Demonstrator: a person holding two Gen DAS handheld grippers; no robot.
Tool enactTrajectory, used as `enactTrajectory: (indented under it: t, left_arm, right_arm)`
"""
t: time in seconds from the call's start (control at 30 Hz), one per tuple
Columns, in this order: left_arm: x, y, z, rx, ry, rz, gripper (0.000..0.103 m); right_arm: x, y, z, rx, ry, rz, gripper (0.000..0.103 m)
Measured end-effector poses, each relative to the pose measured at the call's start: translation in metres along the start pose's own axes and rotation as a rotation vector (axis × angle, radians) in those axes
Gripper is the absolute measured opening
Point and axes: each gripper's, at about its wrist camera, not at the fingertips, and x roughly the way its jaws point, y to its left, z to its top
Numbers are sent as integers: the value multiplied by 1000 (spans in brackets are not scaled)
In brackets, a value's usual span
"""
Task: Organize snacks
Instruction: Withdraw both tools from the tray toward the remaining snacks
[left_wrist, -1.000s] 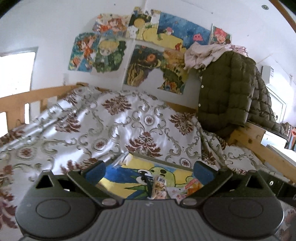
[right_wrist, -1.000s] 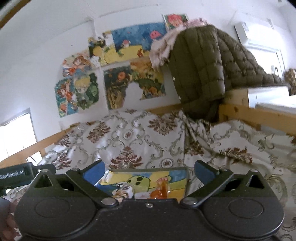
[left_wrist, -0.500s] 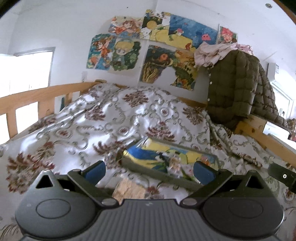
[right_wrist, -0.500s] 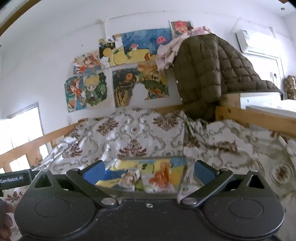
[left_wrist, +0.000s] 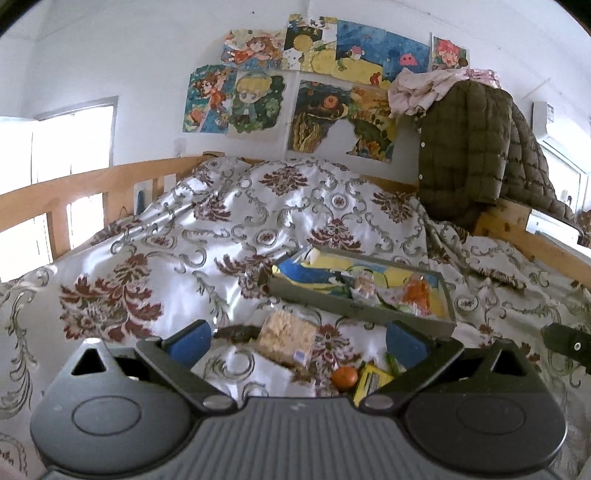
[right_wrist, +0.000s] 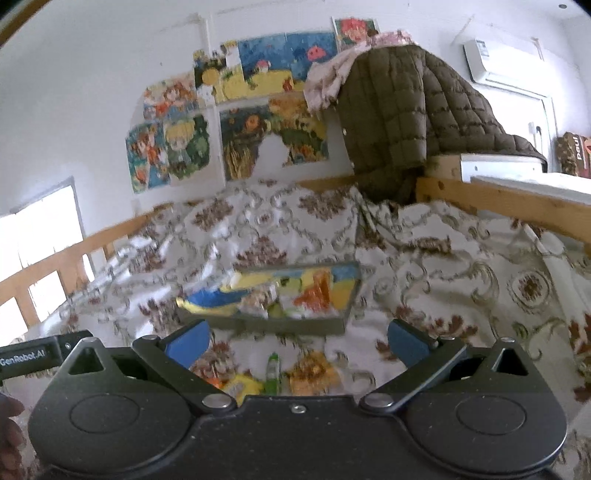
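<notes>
Glossy floral bedspread (left_wrist: 229, 236) is carrying a shallow rectangular tray (left_wrist: 360, 308) and a crinkly cracker packet (left_wrist: 286, 338). Left tongs (left_wrist: 299, 341) and right tongs (right_wrist: 299, 341) are both gaping wide, gripping nothing.

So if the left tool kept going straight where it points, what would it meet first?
Probably the clear pack of pale crackers lying on the bedspread between the open left tool; depth is uncertain.

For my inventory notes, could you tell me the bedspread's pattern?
White satin bedspread with maroon floral medallions and grey-green scrolls; clearest in the left wrist view.
</notes>
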Motion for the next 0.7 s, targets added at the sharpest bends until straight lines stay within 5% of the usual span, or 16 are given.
enactTrajectory:
  t: [0.7]
  left_arm:
    - [12,16,-36,-20,171,38,103]
  right_arm:
    - [16,16,-23,-78,160,-96,102]
